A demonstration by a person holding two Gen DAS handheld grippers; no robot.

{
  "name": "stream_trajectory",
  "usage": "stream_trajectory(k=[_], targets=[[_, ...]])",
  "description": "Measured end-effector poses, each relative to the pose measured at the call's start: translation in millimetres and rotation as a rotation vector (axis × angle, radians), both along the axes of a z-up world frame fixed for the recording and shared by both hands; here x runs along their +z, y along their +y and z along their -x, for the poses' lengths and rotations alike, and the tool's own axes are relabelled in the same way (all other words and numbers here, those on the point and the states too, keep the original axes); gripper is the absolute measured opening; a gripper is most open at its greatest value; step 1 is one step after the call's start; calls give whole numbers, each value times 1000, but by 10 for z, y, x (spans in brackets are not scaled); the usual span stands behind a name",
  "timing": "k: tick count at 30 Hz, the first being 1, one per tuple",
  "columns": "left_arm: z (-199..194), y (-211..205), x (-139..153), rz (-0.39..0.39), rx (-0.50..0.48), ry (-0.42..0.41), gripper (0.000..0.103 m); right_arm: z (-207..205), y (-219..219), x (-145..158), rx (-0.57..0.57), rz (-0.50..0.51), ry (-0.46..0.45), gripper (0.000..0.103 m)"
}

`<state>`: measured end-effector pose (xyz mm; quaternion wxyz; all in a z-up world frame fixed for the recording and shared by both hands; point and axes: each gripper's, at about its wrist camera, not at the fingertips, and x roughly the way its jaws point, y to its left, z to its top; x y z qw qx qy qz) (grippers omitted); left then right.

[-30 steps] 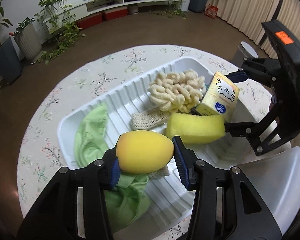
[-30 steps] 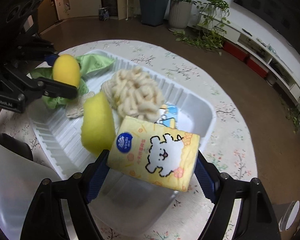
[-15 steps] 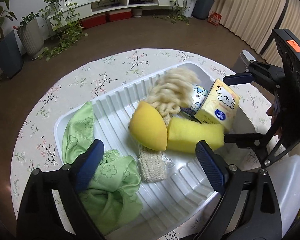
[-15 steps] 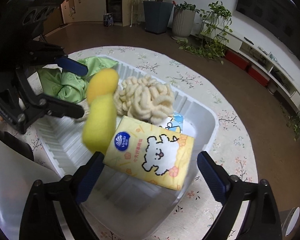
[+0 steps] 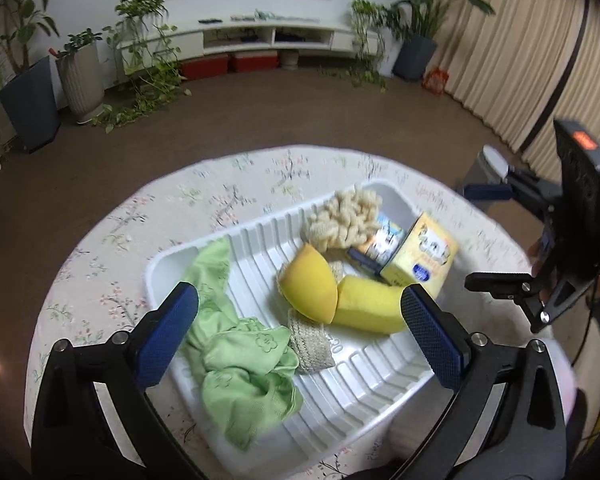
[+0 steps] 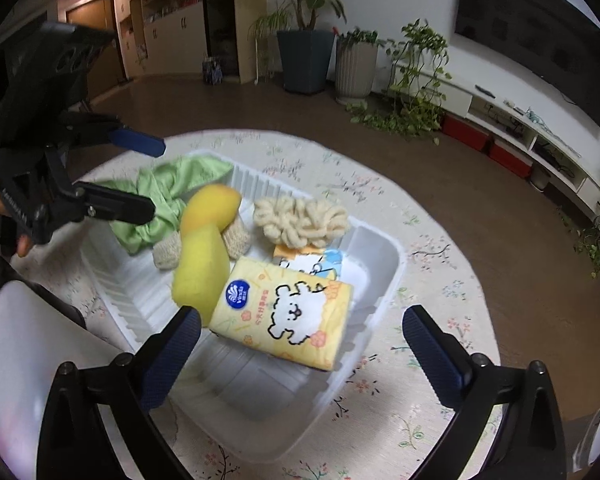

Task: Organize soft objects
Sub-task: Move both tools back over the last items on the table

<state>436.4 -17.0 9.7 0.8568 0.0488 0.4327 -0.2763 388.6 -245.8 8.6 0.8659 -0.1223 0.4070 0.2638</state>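
Left wrist: blue tissue pack (image 5: 384, 240) half-hidden, tray (image 5: 364, 376)

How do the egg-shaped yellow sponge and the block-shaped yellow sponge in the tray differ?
The egg-shaped sponge is rounded with one flat cut face and deeper orange-yellow; the block sponge is long, slab-like and paler lemon. The egg lies on the woven pad; the block leans against the tissue pack. Both touch inside the white tray.
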Motion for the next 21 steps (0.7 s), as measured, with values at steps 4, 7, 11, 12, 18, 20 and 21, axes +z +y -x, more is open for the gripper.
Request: stream_trajectory(k=[4,7,11,12,18,20,21], targets=[[163,156,165,17,16,-32,103,90,-219,96,-47,-55,-11,103],[336,338,270,44,41,-63,103,198,-389,163,-91,-76,-23,103],[573,613,346,84,91,-94,103,430,-666,271,-152,-142,-34,103],[677,704,353,95,105,-105,103,512,-736,295,-168,-156,-40,103],[1372,957,280,105,103,-166,103,1095,-980,328,-256,-203,-60,103],[1628,1018,211,108,93,-174,103,1347,-980,320,-267,-213,-62,103],[1769,1054,171,114,95,-181,103,1455,-979,314,-270,-223,-59,103]])
